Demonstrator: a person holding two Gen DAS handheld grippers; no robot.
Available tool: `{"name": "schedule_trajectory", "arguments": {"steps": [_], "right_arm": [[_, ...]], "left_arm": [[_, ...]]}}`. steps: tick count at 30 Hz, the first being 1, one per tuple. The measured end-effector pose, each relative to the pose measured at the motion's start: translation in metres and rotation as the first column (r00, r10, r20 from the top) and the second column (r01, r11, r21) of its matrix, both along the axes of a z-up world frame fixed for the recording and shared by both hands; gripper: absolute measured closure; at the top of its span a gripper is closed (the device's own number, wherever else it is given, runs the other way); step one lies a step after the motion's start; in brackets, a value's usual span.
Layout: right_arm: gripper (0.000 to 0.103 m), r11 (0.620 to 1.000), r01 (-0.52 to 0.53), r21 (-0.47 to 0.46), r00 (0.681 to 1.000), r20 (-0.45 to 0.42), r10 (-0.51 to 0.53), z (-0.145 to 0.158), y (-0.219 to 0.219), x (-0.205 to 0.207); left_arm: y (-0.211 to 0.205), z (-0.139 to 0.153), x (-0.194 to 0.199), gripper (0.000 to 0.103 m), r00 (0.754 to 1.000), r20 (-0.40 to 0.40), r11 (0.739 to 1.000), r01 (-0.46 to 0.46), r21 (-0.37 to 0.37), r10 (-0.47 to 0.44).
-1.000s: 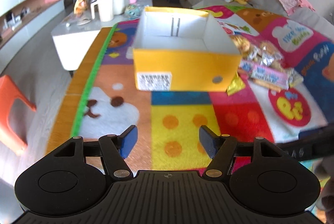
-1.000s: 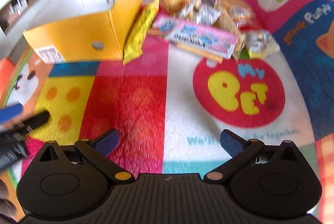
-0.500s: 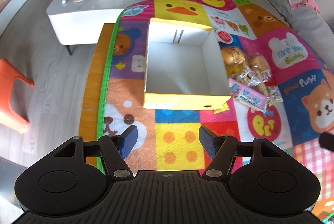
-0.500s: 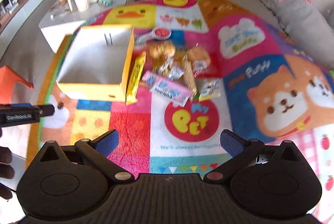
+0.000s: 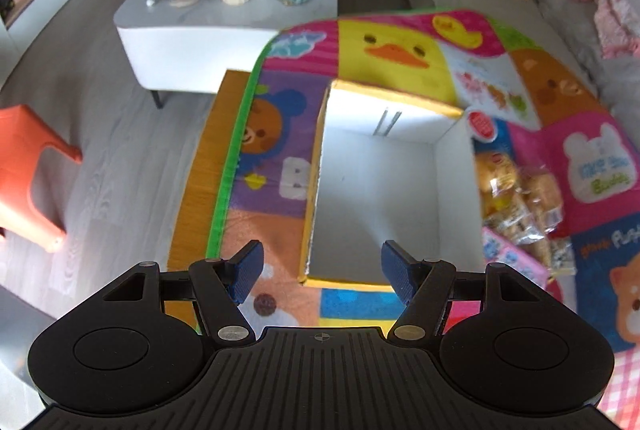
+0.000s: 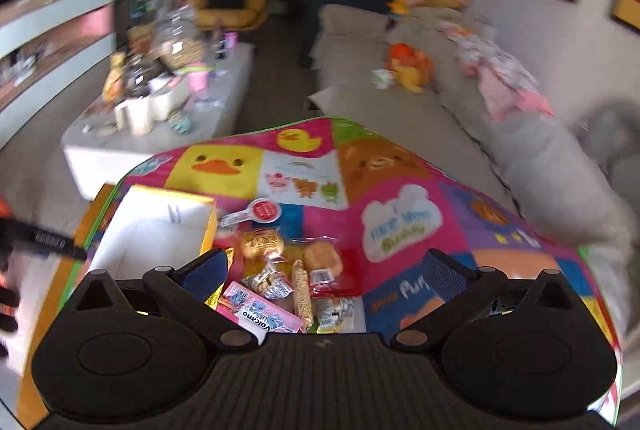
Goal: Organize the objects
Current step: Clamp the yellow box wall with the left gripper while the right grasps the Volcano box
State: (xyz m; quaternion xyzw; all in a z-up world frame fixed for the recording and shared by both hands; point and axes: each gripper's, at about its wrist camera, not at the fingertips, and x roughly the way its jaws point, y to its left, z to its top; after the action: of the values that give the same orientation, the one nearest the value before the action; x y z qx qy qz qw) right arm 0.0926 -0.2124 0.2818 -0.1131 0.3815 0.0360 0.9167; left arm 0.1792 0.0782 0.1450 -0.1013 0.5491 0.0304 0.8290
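Right gripper (image 6: 324, 272) hung above play mat (image 6: 400, 189), jaws wide, nothing between. Snack packets (image 6: 288, 270) lay heaped just beside yellow box (image 6: 152, 230), its inside bare.

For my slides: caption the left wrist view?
Open left gripper above an empty yellow box on a cartoon play mat, snack packets beside it.
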Motion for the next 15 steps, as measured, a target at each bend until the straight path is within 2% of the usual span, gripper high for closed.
{"name": "schedule_trajectory", "arguments": {"steps": [3, 6, 10, 12, 13, 14, 15], "right_arm": [[0.0, 0.994, -0.1, 0.047, 0.989, -0.109, 0.105, -0.03, -0.001, 0.025], [0.0, 0.986, -0.155, 0.068, 0.974, -0.159, 0.164, -0.06, -0.003, 0.038], [0.0, 0.978, -0.177, 0.113, 0.95, -0.241, 0.2, -0.098, -0.012, 0.048], [0.001, 0.976, -0.19, 0.108, 0.944, -0.254, 0.212, -0.112, -0.017, 0.049], [0.001, 0.976, -0.195, 0.102, 0.941, -0.262, 0.215, -0.119, -0.019, 0.051], [0.003, 0.975, -0.199, 0.095, 0.937, -0.274, 0.217, -0.125, -0.02, 0.055], [0.009, 0.974, -0.206, 0.091, 0.931, -0.287, 0.223, -0.131, -0.022, 0.059]], "left_arm": [[-0.002, -0.025, 0.021, 0.033, 0.998, -0.055, 1.0, -0.004, 0.007, 0.004], [-0.013, -0.056, 0.04, 0.033, 0.993, -0.107, 0.993, 0.055, 0.101, -0.044], [-0.006, -0.087, 0.049, 0.035, 0.98, -0.193, 0.995, -0.037, 0.093, 0.054], [-0.003, -0.093, 0.049, 0.044, 0.971, -0.227, 0.995, -0.061, 0.079, 0.077], [-0.002, -0.096, 0.05, 0.073, 0.965, -0.248, 0.996, -0.072, 0.061, 0.085], [0.0, -0.099, 0.051, 0.094, 0.957, -0.275, 0.995, -0.088, 0.04, 0.096], [0.0, -0.1, 0.052, 0.09, 0.951, -0.29, 0.995, -0.101, 0.021, 0.103]]}}
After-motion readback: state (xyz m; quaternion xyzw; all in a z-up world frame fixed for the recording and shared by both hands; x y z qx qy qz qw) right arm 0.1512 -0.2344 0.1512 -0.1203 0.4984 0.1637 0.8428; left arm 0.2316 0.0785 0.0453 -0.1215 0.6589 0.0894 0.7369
